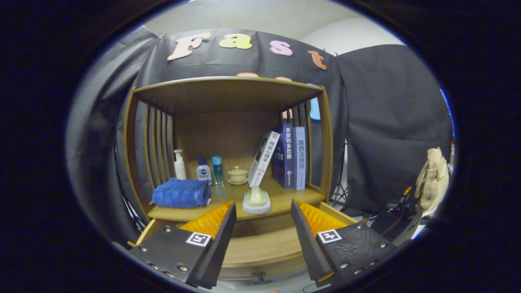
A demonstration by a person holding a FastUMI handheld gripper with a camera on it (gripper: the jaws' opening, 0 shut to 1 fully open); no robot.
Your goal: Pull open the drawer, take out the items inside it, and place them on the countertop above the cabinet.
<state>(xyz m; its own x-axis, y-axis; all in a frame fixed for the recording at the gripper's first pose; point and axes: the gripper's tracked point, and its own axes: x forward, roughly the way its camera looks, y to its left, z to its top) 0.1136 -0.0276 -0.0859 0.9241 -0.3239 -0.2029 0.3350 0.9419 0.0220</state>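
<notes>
Well beyond the fingers, at the back of a wooden shelf, stand a white pump bottle [179, 164], a small white bottle with a blue cap [203, 170] and a slim blue bottle [217, 170]. Right of them, three books [288, 156] stand, one leaning. A beige cloth bundle [433, 179] hangs far right.

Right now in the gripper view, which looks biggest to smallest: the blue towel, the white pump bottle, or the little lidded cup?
1. Folded blue towel
2. White plastic pump bottle
3. Small cream lidded cup
The bottle and cup look close in size. The open tool holds nothing.
</notes>
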